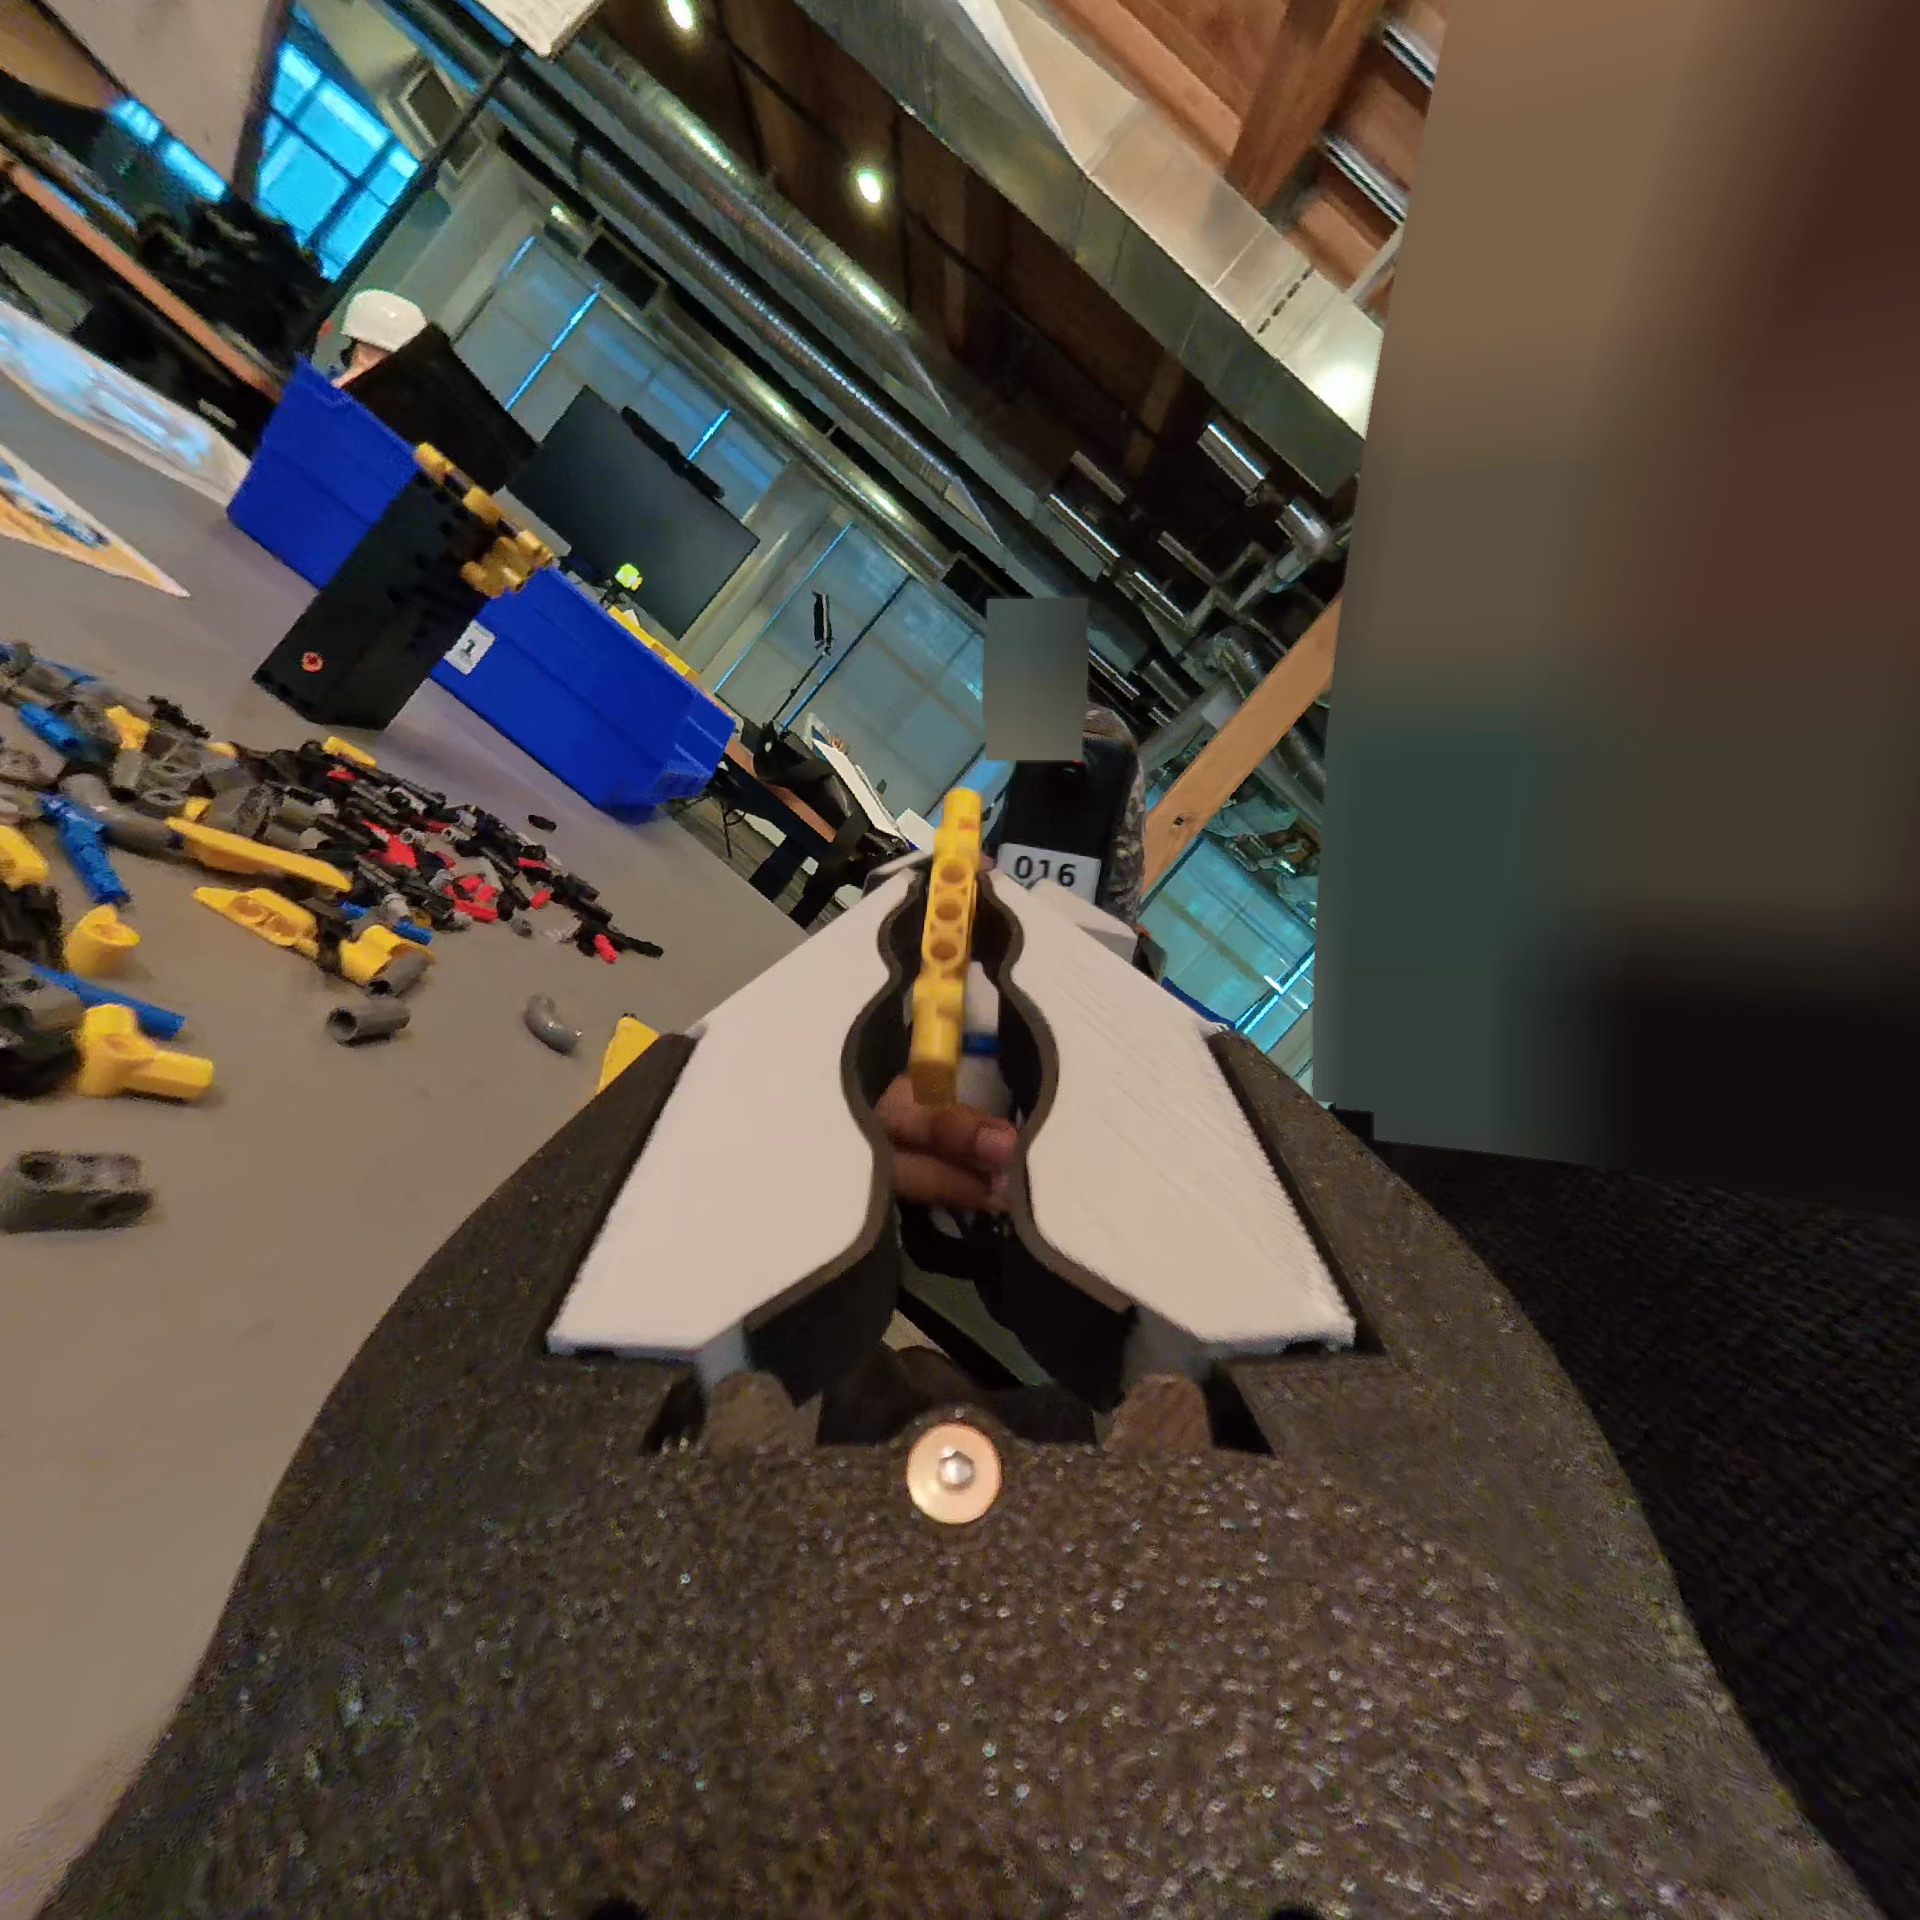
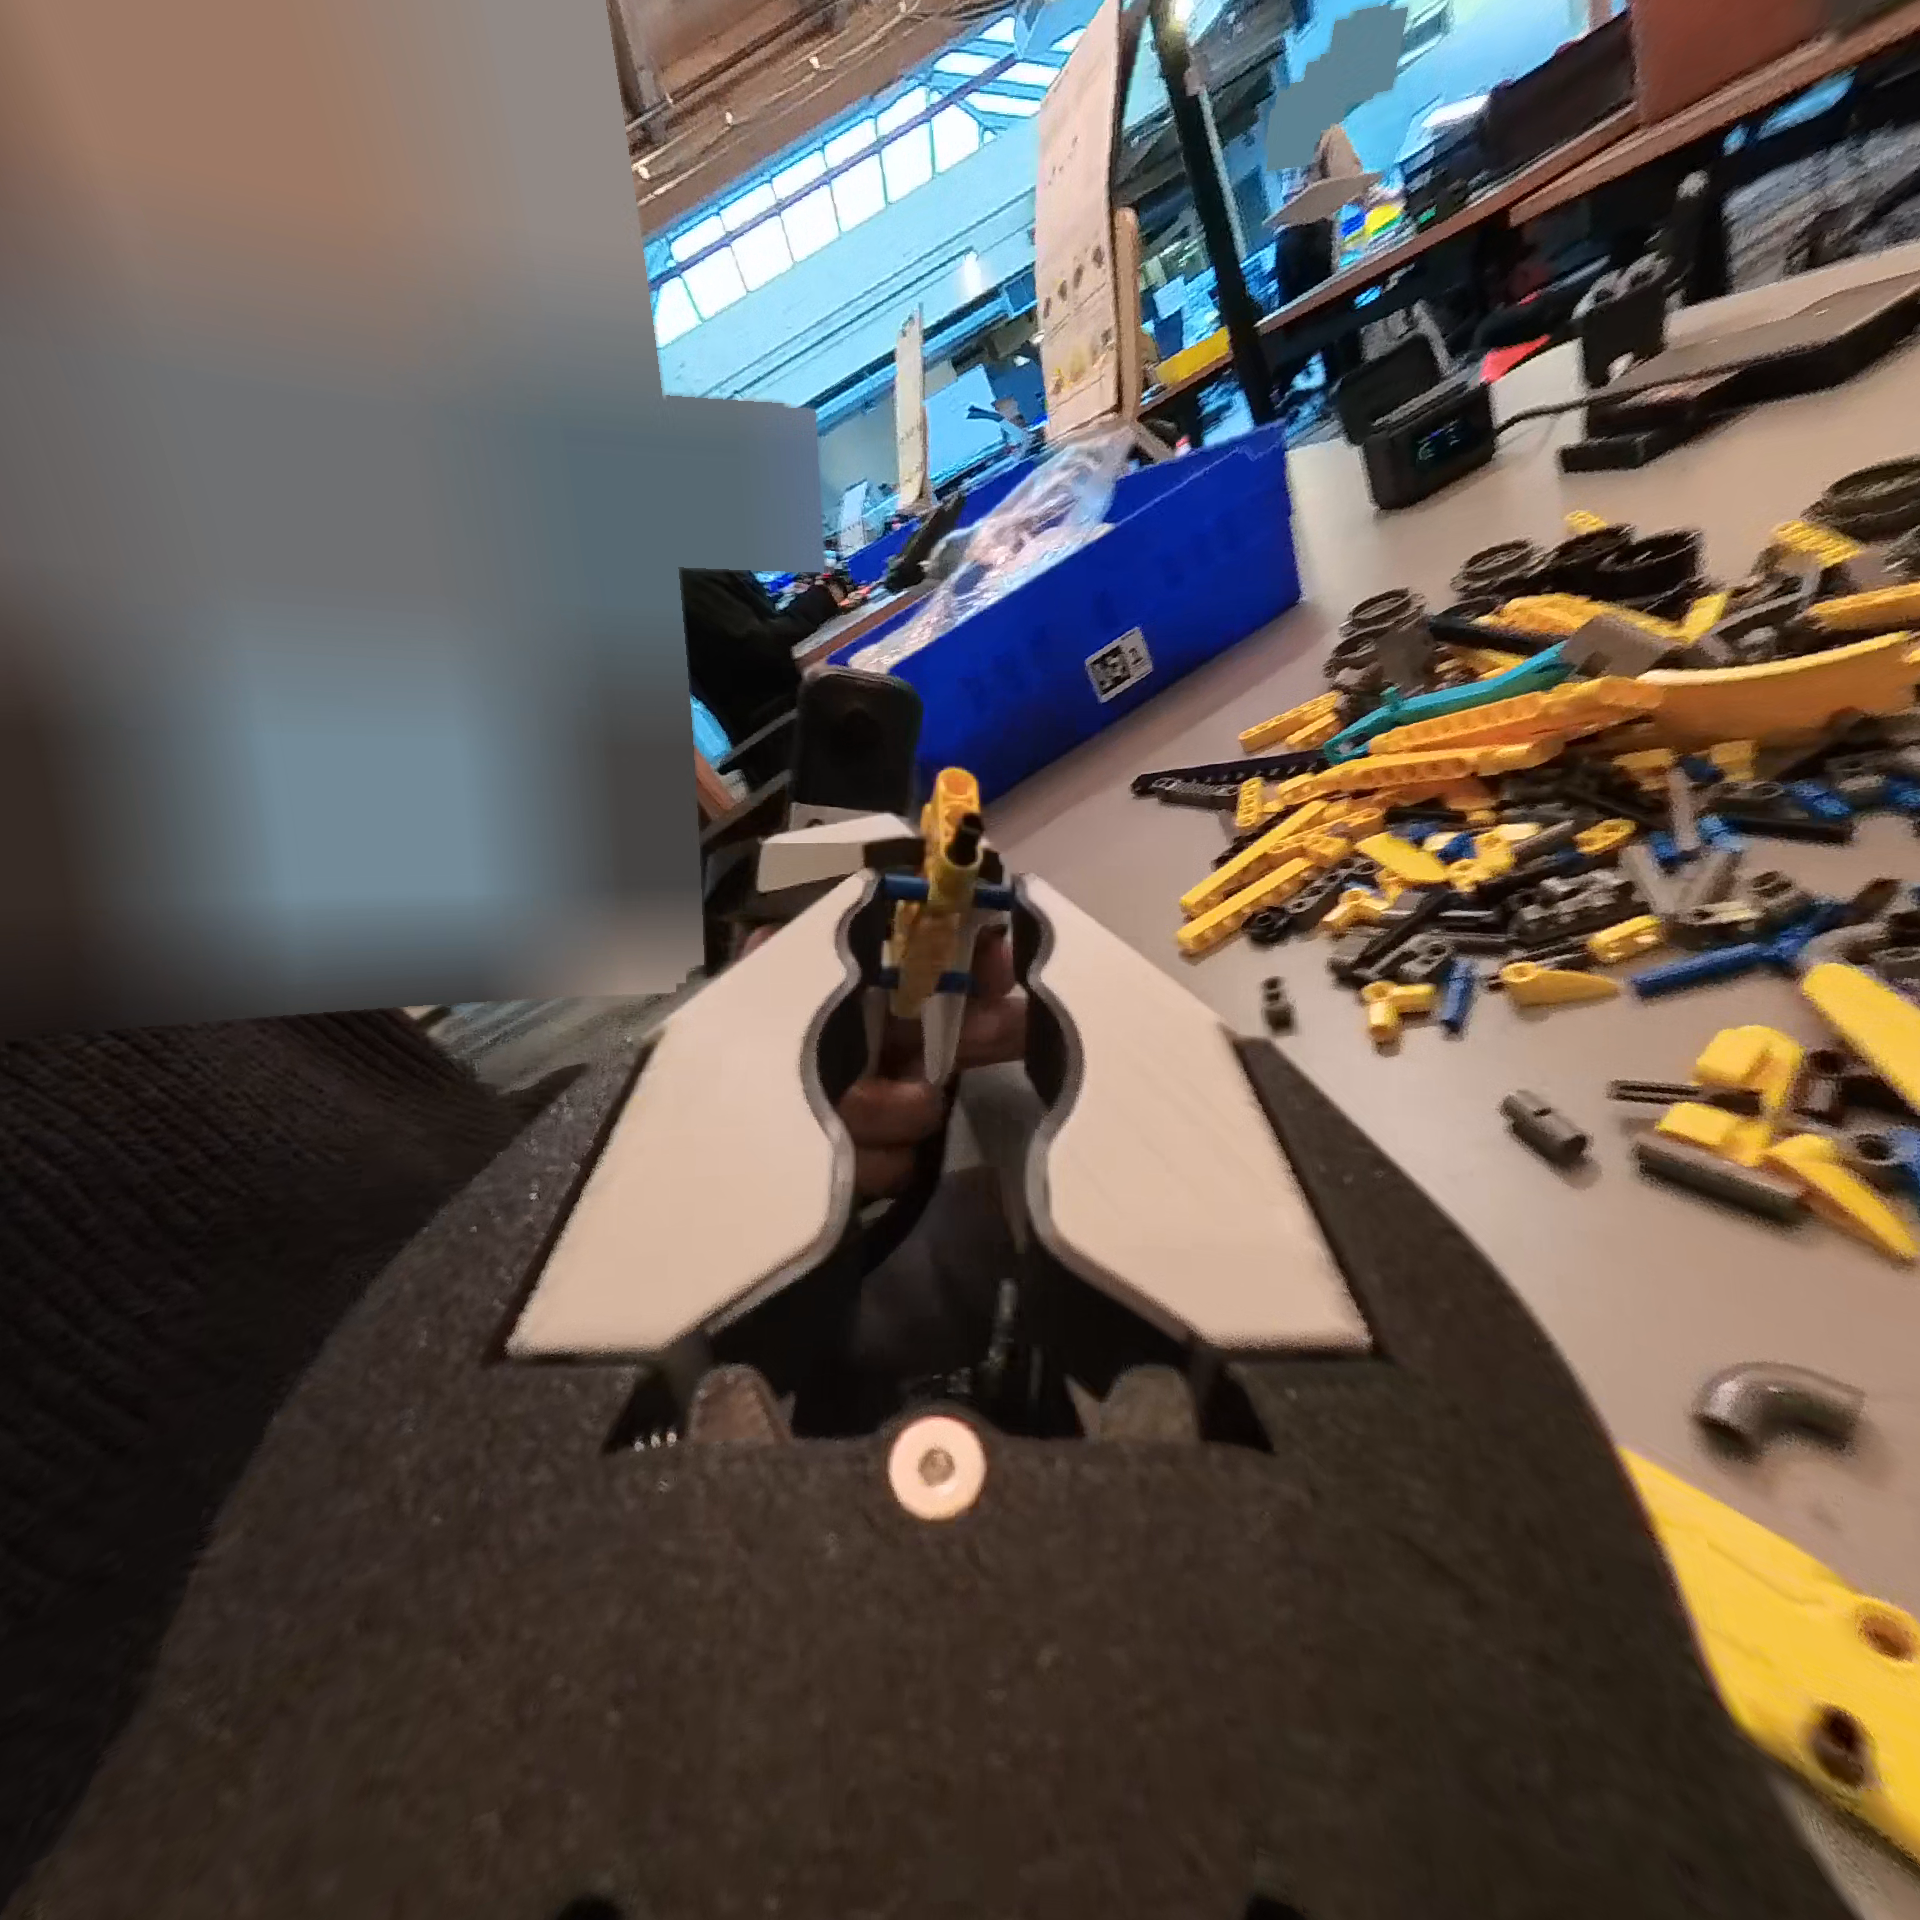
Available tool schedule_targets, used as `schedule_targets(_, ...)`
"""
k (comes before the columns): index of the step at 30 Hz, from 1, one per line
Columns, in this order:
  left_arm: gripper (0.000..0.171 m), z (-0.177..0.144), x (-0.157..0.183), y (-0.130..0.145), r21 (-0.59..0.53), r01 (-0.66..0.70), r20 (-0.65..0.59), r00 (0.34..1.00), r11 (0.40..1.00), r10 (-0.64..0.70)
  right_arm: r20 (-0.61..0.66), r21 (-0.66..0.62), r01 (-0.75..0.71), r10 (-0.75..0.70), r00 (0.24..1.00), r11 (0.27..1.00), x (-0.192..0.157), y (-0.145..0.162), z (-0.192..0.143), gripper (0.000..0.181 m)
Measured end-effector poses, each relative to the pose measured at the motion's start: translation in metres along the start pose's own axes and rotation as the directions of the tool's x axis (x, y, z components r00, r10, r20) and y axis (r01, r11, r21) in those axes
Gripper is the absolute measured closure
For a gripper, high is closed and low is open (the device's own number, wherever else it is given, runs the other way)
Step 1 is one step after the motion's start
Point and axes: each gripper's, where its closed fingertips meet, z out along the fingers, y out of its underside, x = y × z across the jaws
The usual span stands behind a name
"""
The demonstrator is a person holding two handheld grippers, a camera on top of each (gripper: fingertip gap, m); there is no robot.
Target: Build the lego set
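Both of my grippers pinch one yellow beam. Through the left wrist view, my left gripper clamps the holed yellow beam, long axis pointing away, upward. Through the right view, my right gripper clamps it too, blue pins crossing it.

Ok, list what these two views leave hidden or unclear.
- Left wrist view: the yellow beam has its lower end hidden between the left gripper fingers.
- Right wrist view: the yellow and blue piece in the right gripper is motion-blurred; its shape is unclear.
- Right wrist view: the yellow panel is cut off by the right edge.
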Motion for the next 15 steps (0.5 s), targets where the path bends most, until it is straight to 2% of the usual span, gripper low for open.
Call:
schedule_targets(2,0.154,-0.004,-0.004,-0.004,-0.012,0.005,0.01,1.0,1.0,-0.005,-0.062,-0.001,0.091,-0.091,0.994,0.996,0.008,-0.007,-0.006,0.158)
schedule_targets(5,0.153,-0.004,-0.002,-0.001,-0.052,-0.113,0.042,0.992,0.992,0.115,-0.05,-0.078,0.186,-0.19,0.981,0.979,0.007,-0.003,-0.008,0.157)
schedule_targets(7,0.152,0.0,-0.004,0.01,-0.131,-0.158,0.065,0.984,0.979,0.168,-0.016,-0.122,0.165,-0.169,0.986,0.979,0.006,0.004,-0.006,0.157)
schedule_targets(8,0.153,-0.001,-0.006,0.009,-0.13,-0.166,0.081,0.981,0.977,0.177,-0.006,-0.13,0.149,-0.151,0.989,0.98,0.007,0.006,-0.007,0.157)
schedule_targets(9,0.162,-0.002,-0.007,0.008,-0.131,-0.169,0.084,0.98,0.977,0.181,0.012,-0.13,0.126,-0.126,0.992,0.983,0.007,0.007,-0.007,0.157)
schedule_targets(12,0.164,-0.003,-0.005,0.01,-0.135,-0.163,0.062,0.983,0.977,0.172,0.057,-0.117,0.042,-0.035,0.998,0.992,0.005,0.01,-0.007,0.157)
schedule_targets(15,0.165,-0.002,-0.005,0.007,-0.121,-0.194,0.077,0.976,0.974,0.204,0.051,-0.043,0.009,-0.007,0.999,0.999,0.006,0.003,-0.008,0.155)
